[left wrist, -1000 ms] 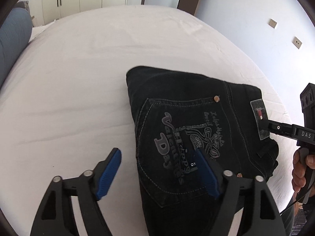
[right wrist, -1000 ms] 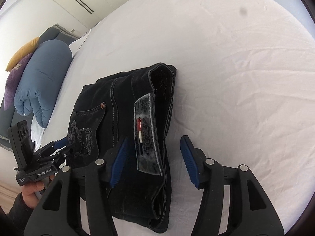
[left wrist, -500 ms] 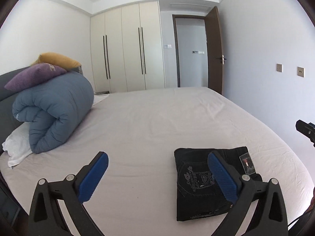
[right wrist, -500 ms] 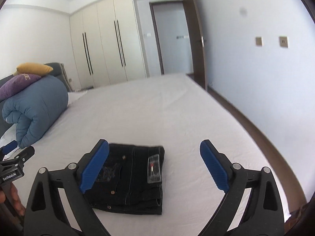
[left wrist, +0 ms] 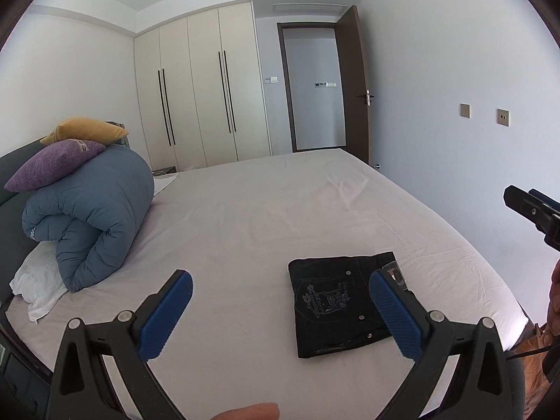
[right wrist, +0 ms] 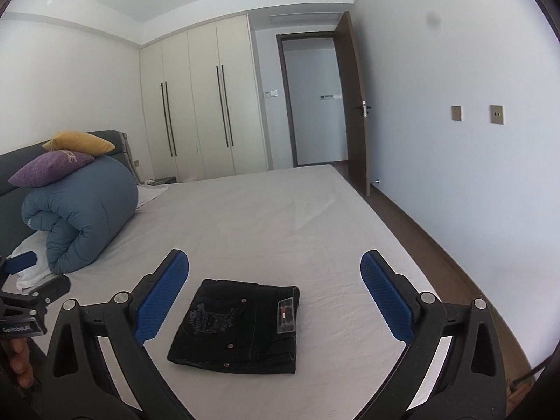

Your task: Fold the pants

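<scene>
Nearest, left gripper (left wrist: 280, 316) and right gripper (right wrist: 274, 301) spread wide, empty, lifted clear. Beyond, black jeans (right wrist: 238, 325) folded square on the white bedsheet (right wrist: 280, 217), apparently finished. Farther, rolled blue duvet (right wrist: 77, 220).

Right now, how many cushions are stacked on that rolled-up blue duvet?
2. A purple cushion lies on the duvet at the head of the bed; a yellow cushion rests on the purple one. Others may be hidden behind the roll.

A home bedroom is shown; bed (left wrist: 280, 210) ahead, rolled duvet (left wrist: 91, 217) left, wardrobe (left wrist: 199, 98) and door (left wrist: 355, 84) beyond
</scene>
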`<state>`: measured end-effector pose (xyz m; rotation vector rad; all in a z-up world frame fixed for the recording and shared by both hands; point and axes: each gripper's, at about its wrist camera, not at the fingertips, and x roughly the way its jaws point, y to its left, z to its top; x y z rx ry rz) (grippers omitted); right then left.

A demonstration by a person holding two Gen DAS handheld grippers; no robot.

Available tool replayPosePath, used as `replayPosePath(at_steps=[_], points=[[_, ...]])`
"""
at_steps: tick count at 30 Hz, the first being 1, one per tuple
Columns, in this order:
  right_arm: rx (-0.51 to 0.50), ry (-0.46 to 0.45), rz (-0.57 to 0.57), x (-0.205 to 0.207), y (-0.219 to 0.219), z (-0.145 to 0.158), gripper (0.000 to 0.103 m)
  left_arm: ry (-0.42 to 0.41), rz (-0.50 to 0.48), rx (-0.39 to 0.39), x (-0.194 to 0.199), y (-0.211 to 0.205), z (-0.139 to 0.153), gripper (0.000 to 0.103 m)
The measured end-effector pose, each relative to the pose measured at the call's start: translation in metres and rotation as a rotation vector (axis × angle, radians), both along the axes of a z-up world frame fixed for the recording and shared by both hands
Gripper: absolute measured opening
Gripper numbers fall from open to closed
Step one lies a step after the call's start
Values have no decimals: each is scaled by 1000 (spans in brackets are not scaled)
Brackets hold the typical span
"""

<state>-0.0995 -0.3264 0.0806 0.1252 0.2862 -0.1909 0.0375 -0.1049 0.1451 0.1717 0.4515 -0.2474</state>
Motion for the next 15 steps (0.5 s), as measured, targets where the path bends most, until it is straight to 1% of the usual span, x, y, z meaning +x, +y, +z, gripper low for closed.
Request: replayPosePath(at_steps=[1, 4, 6, 8, 10, 12, 15], points=[[9, 14, 21, -5, 2, 5, 101, 15, -6, 5, -1, -1, 2, 103], [0, 65, 21, -17, 13, 18, 101, 58, 1, 7, -5, -7, 1, 103], [-8, 113, 11, -20, 20, 21, 101, 92, 38, 24, -3, -12, -5, 103], [7, 184, -14, -21, 26, 20, 101, 132, 59, 15, -2, -12, -11, 103], [31, 233, -36, -24, 29, 17, 101, 184, 75, -1, 0, -11, -19, 103], [46, 264, -36, -28, 33, 14, 101, 219, 67, -1, 0, -11, -27, 103], [26, 301, -44, -31, 40, 7, 101, 248, 72, 1, 1, -12, -36, 103]])
